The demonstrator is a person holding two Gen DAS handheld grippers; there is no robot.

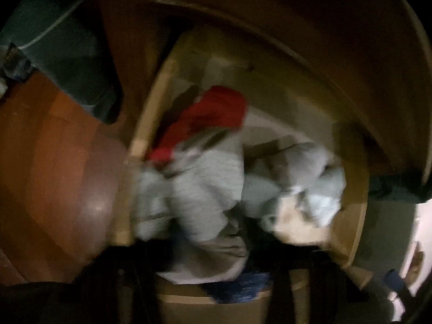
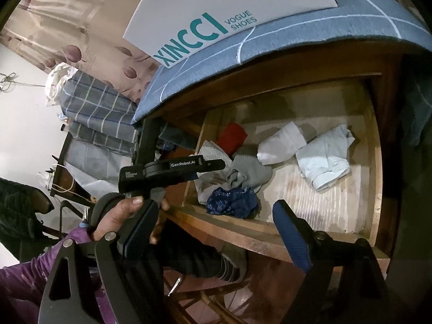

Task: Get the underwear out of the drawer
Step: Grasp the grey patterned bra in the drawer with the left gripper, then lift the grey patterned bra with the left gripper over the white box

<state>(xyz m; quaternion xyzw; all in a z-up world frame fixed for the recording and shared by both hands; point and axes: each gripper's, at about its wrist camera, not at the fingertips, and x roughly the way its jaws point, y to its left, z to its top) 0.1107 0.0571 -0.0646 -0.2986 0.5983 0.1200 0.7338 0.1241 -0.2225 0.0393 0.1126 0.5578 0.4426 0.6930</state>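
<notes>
The wooden drawer (image 2: 375, 162) stands pulled open and holds loose underwear. In the right wrist view I see a red piece (image 2: 232, 138), grey pieces (image 2: 251, 171), a dark blue patterned piece (image 2: 232, 202) at the front left, and white and pale blue pieces (image 2: 324, 159). My left gripper (image 2: 216, 170) reaches into the drawer's left side among the grey pieces. In the blurred left wrist view the grey cloth (image 1: 205, 186) fills the space between its dark fingers; whether they hold it is unclear. My right gripper (image 2: 218, 232) is open and empty in front of the drawer.
A blue checked cloth (image 2: 297, 35) covers the cabinet top, with a white shoe box (image 2: 216, 13) on it. Folded checked bedding (image 2: 100, 113) lies to the left. The wooden floor (image 1: 48, 162) is beside the drawer. A wicker chair frame (image 2: 210, 299) stands below.
</notes>
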